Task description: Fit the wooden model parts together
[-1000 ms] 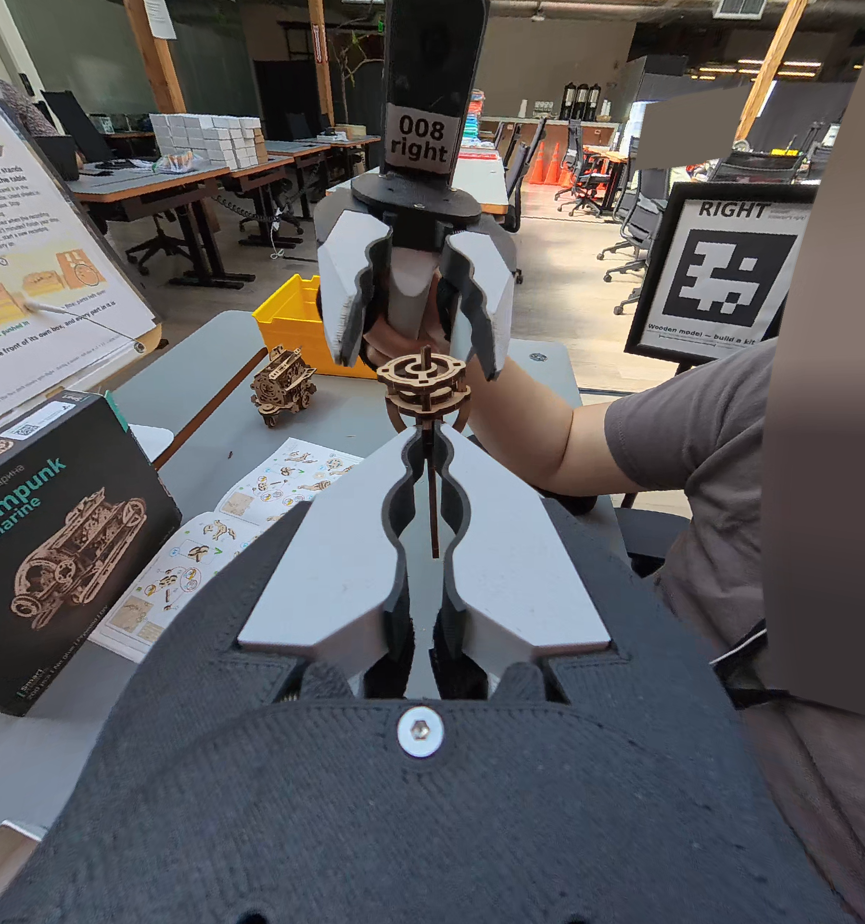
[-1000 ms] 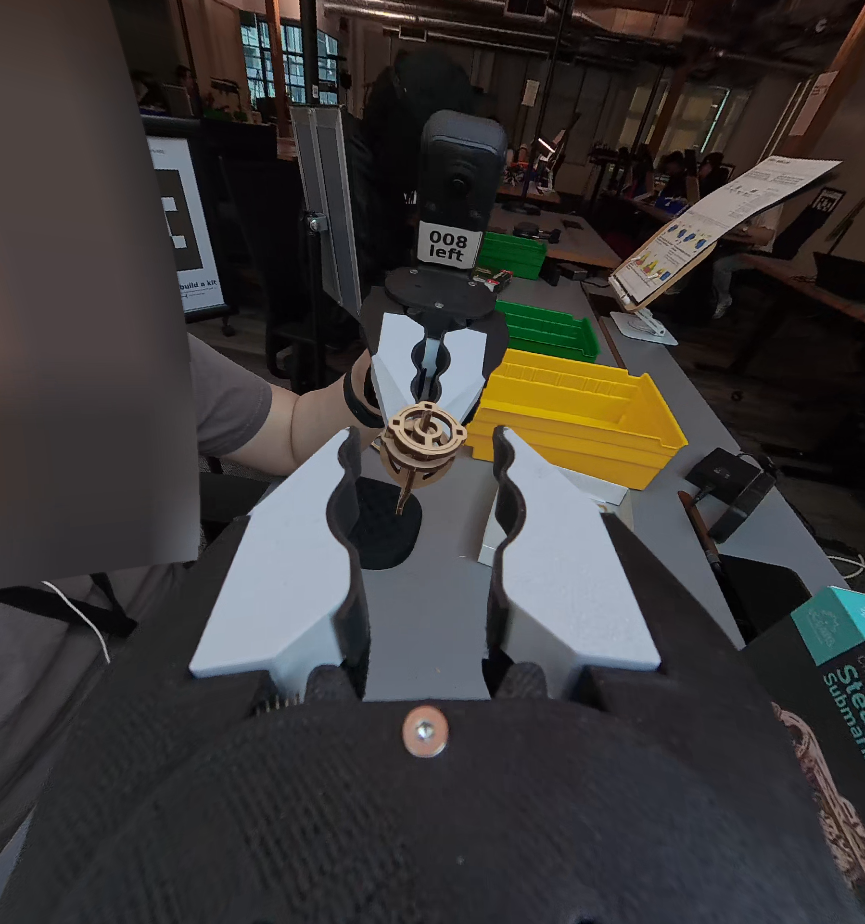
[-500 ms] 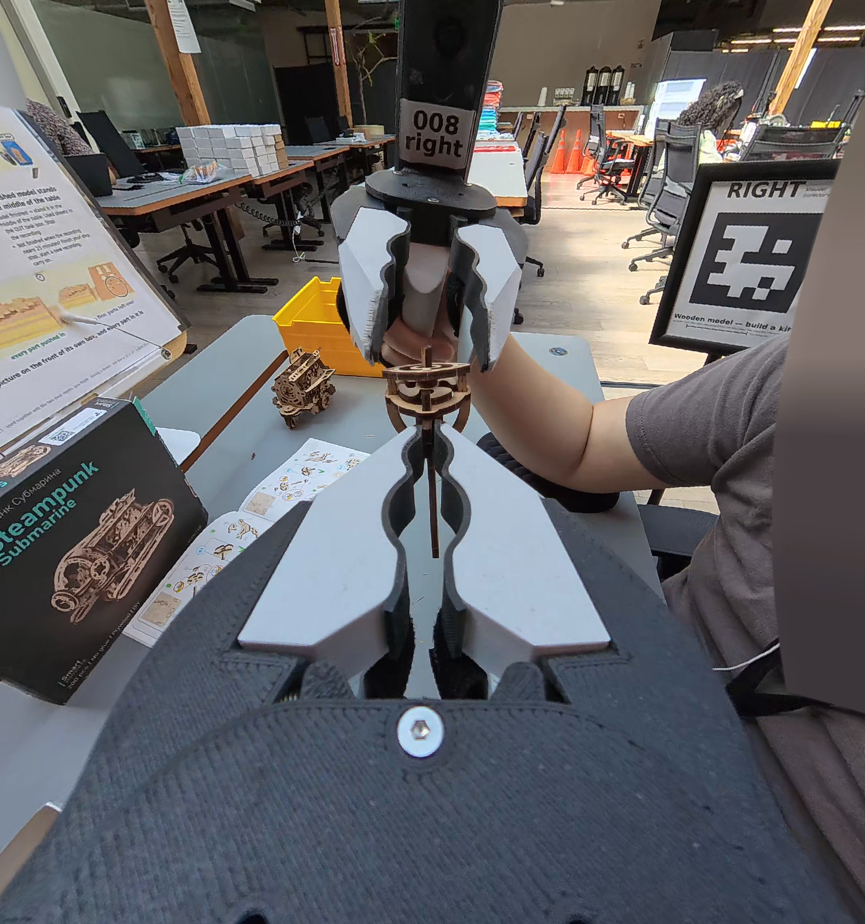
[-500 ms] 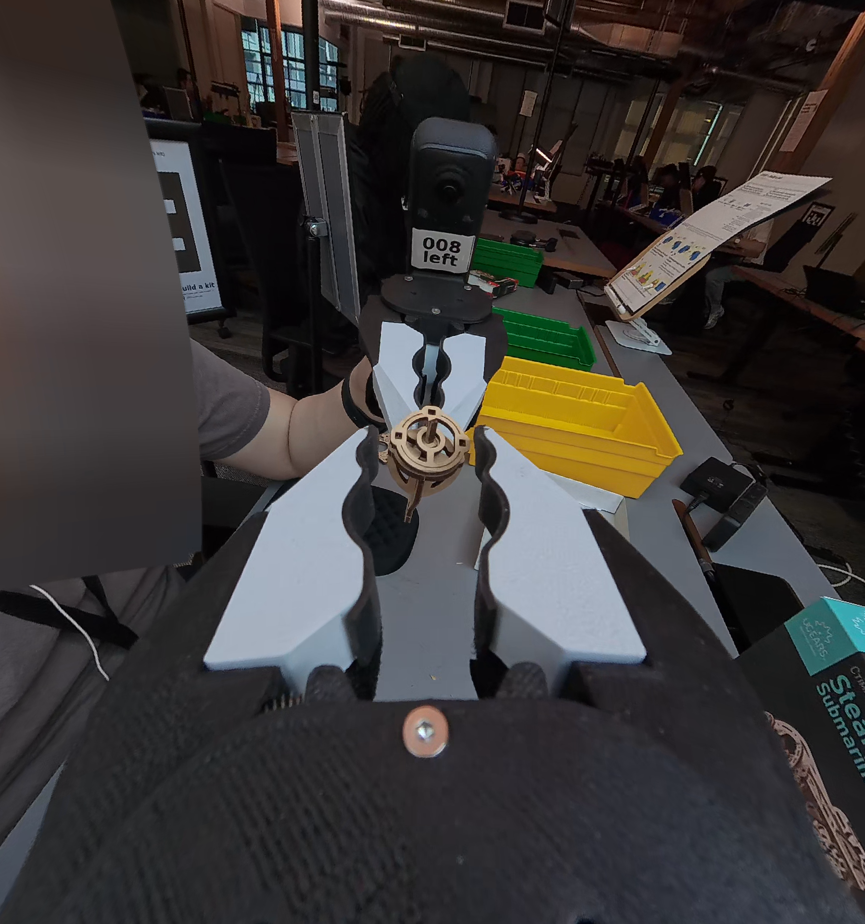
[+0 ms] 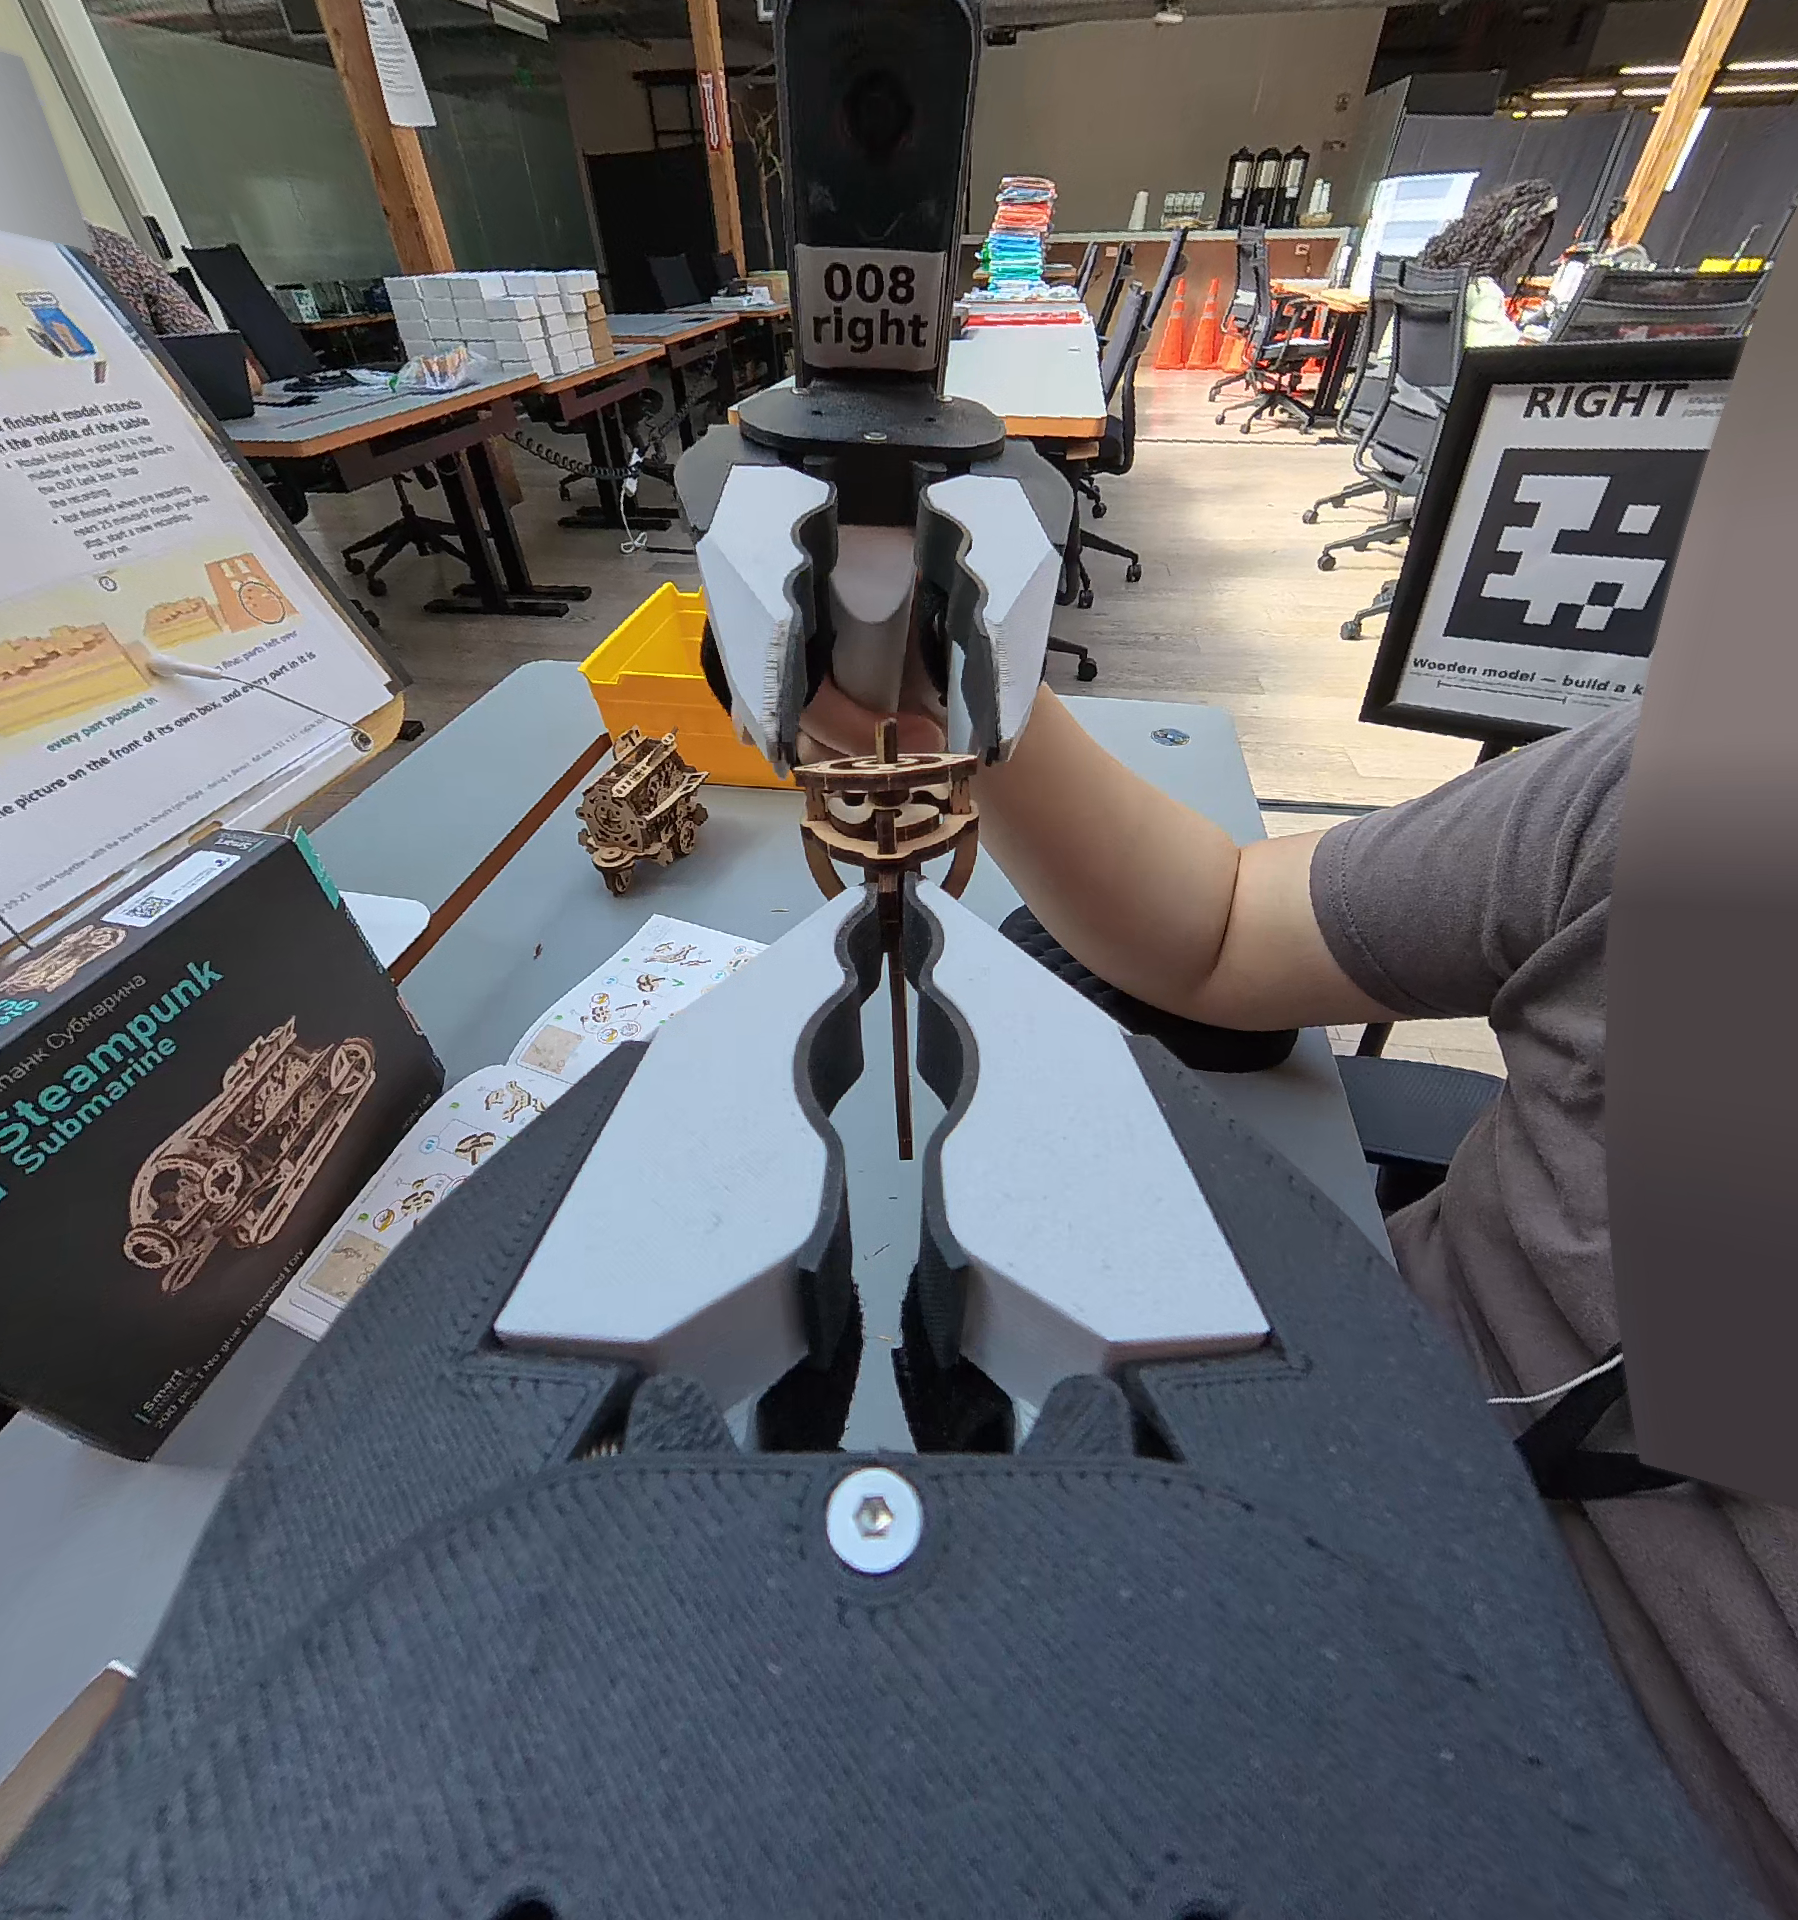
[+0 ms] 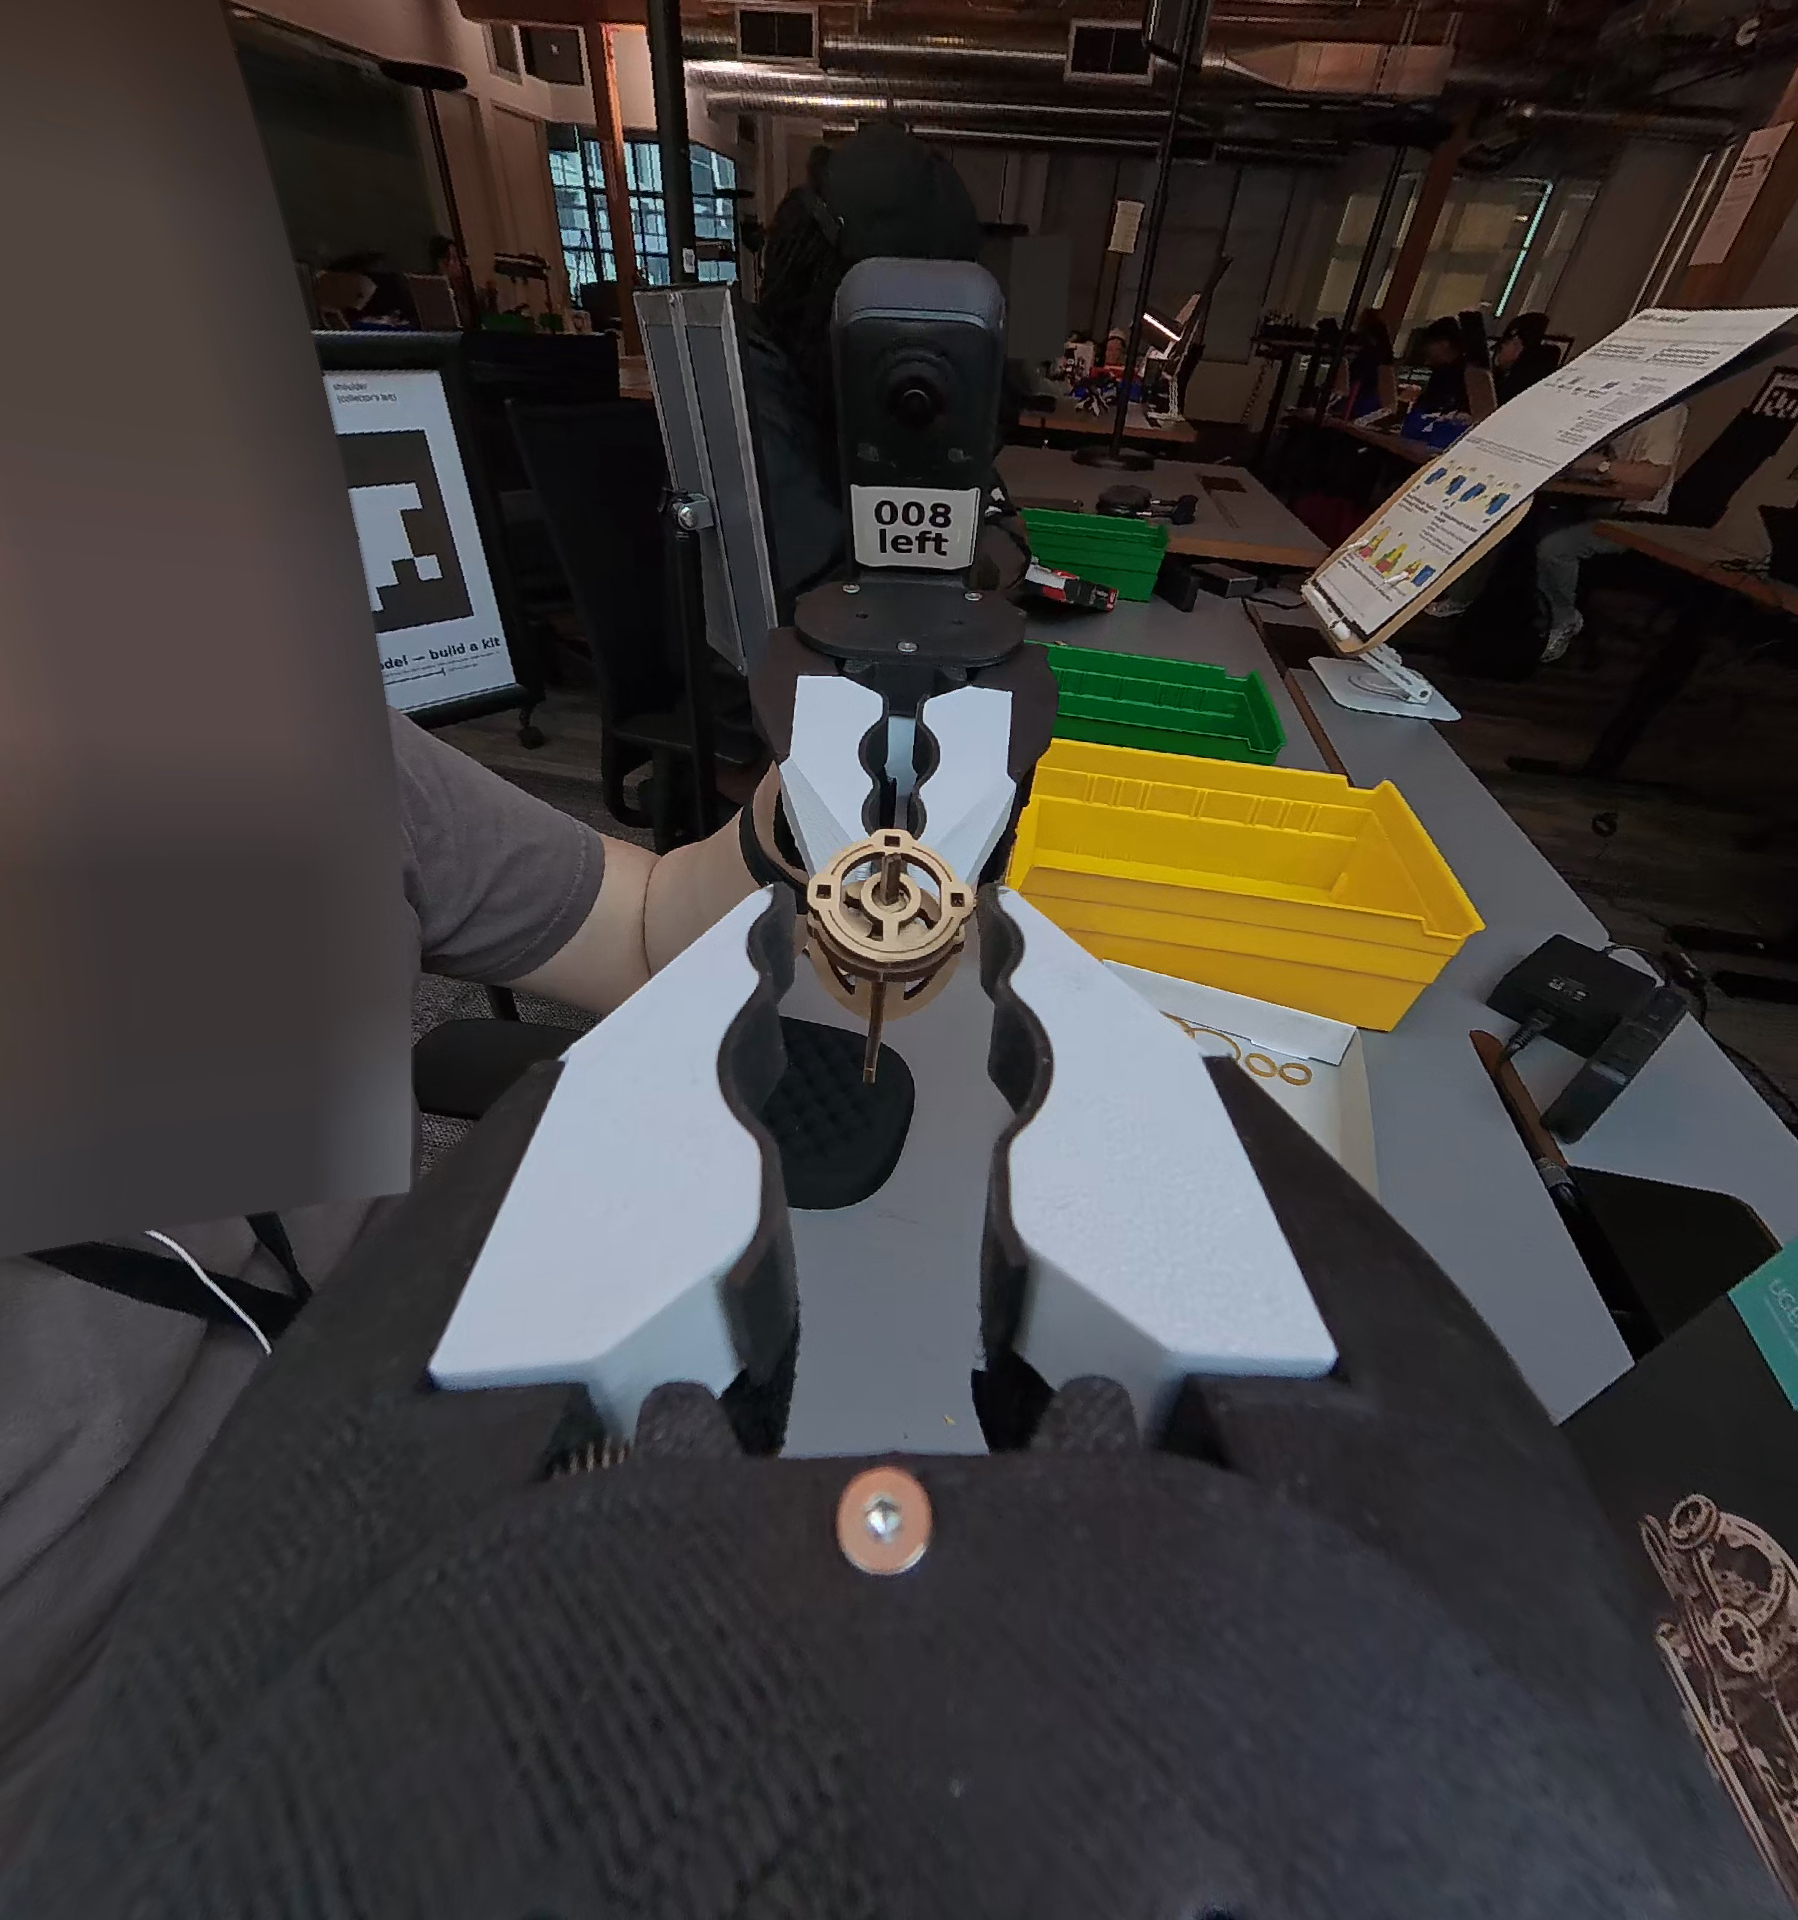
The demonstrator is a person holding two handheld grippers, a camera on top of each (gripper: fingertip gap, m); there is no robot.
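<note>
A small round wooden assembly (image 5: pixel 887 810) of stacked rings on a thin stem is held in the air between both grippers. My left gripper (image 5: pixel 887 904) is shut on the stem below the rings. In the right wrist view my right gripper (image 6: pixel 882 909) faces it from above, its pads against the two sides of the top ring of the assembly (image 6: pixel 890 914). The right gripper also shows in the left wrist view (image 5: pixel 879 743), and the left gripper shows in the right wrist view (image 6: pixel 900 821). A partly built wooden model (image 5: pixel 640 810) stands on the grey table (image 5: pixel 459 810).
The black kit box (image 5: pixel 147 1122) and an open instruction booklet (image 5: pixel 562 1039) lie at the left. A yellow bin (image 6: pixel 1238 883), green bins (image 6: pixel 1155 696), a sheet with wooden rings (image 6: pixel 1259 1049) and a black pad (image 6: pixel 833 1122) are on the table. A person's arm (image 5: pixel 1134 904) reaches across. The tips of both grippers are at nearly the same place.
The right gripper's jaws have narrowed from wide apart until they meet the sides of the top ring. Both grippers have tilted slightly; the left keeps its hold on the stem.
</note>
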